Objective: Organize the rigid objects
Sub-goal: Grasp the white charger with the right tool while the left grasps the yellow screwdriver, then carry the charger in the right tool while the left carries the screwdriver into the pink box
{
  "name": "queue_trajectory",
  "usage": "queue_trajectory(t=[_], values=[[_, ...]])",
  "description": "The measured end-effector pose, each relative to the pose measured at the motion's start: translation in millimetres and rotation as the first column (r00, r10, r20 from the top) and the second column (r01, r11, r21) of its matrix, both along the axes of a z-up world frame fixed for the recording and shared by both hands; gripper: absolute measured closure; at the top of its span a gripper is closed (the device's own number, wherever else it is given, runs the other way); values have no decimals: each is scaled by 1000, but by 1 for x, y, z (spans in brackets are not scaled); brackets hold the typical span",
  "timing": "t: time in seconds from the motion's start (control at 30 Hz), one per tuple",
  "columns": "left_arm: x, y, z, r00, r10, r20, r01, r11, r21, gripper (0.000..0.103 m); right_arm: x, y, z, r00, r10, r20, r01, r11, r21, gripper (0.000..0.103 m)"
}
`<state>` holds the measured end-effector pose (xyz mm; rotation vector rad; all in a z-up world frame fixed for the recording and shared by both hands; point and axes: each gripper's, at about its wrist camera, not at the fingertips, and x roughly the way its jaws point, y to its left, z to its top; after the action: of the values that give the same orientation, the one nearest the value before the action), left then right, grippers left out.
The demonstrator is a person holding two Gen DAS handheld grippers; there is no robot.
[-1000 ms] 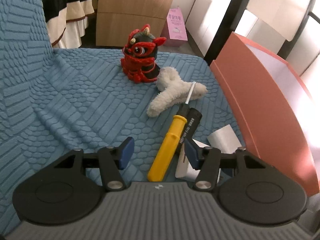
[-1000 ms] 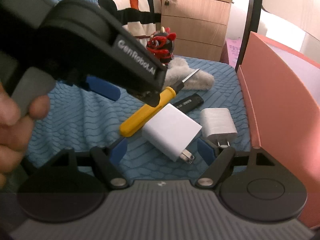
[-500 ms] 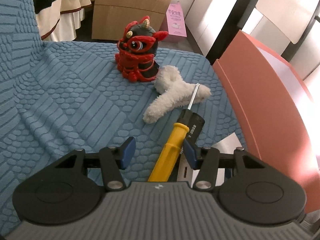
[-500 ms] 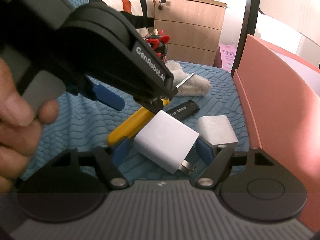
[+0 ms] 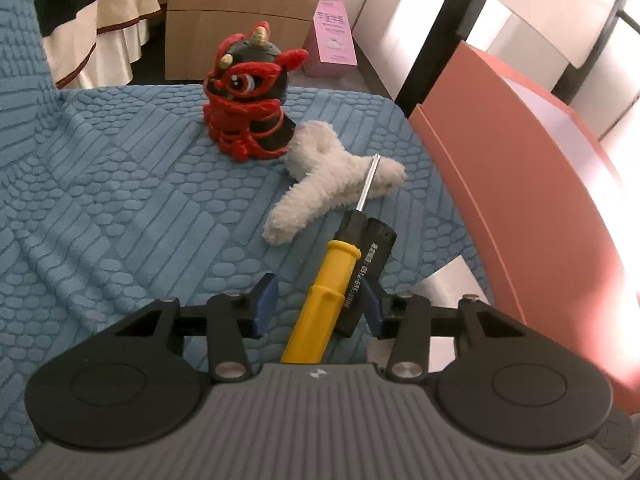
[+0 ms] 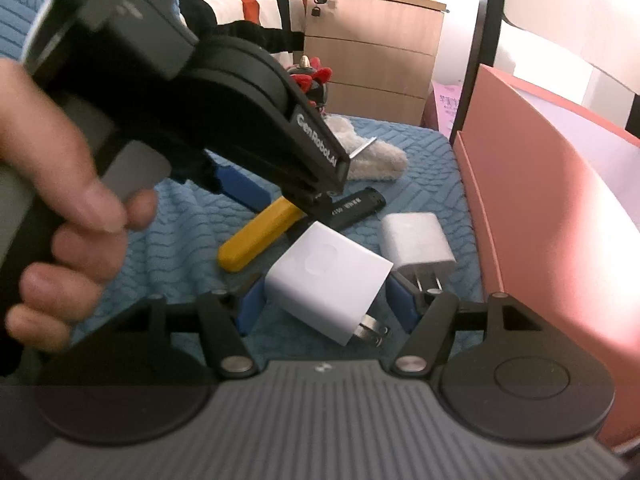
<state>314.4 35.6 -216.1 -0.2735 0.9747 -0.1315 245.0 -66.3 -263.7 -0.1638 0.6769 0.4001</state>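
Closing, the left gripper straddles the yellow screwdriver, pads apart.

Screwdriver: yellow smooth plastic handle, bright metal shaft. Charger: glossy white plastic, metal prongs. Bedspread: blue embossed cloth. Toy: fluffy white plush.

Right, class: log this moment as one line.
left gripper: closing around yellow screwdriver | right gripper: closing around white charger | neither gripped yet

- screwdriver butt hidden under left tongs' body
- red toy mostly blocked by left tongs in right view
- hand blurred, cut by frame edge
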Motion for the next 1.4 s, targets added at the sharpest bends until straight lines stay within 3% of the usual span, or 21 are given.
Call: queue_trajectory(t=[0.23,0.43,0.63,0.9,1.17,1.4], values=[[-2,-9,-1,999,-18,26,17,999,30,56,0,-8,-1,1000,-21,-17,21,1000,7,35],[-11,-7,-1,999,32,14,-32,999,-17,76,0,-10,-3,999,-28,-20,28,1000,-3,35],[-26,2,1,995,93,-21,-94,994,-50,80,0,-16,0,999,-26,-29,26,1000,11,36],[-48,9,12,988,146,-45,-147,989,-30,81,5,-20,6,999,-21,-50,23,999,39,36],[-63,9,42,989,145,1,-145,989,4,82,-5,-20,27,1000,16,-8,-16,1000,11,37],[-74,14,56,985,171,21,-170,985,-29,82,-12,-26,48,999,34,-14,-33,999,30,37]])
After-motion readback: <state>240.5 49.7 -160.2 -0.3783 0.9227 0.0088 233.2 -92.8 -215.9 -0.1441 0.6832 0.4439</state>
